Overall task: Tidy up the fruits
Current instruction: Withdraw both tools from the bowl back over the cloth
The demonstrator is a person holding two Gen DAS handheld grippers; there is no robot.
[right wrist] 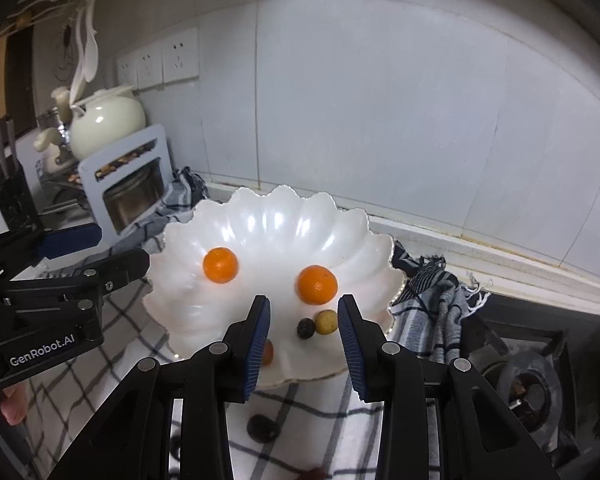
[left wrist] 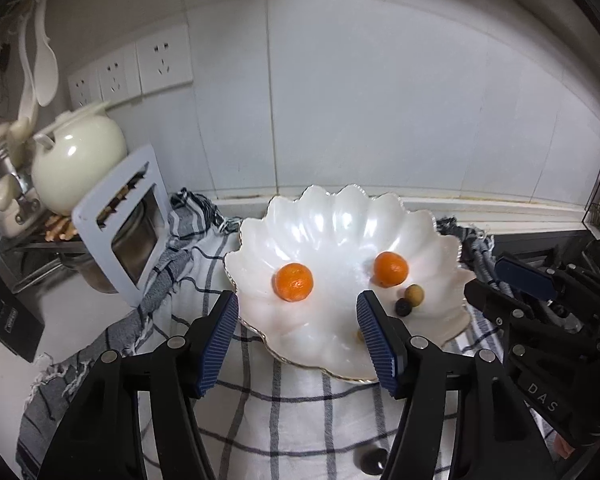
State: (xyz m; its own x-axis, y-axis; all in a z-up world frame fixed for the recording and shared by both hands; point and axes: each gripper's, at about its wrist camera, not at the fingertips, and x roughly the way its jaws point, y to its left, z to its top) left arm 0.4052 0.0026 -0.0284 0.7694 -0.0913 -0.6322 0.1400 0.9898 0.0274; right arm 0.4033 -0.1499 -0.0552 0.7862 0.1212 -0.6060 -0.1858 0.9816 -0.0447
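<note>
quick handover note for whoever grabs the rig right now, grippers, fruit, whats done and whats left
Left gripper: open, empty, in front of the scalloped white dish.
Right gripper: open, empty, at the dish's near rim.
In the dish: two oranges, a small dark fruit, a small tan fruit and a small reddish fruit partly hidden behind the right gripper's finger.
Left: a dark fruit lies on the checked cloth in front of the dish; further bits at the bottom edge are too cut off to name.
</note>
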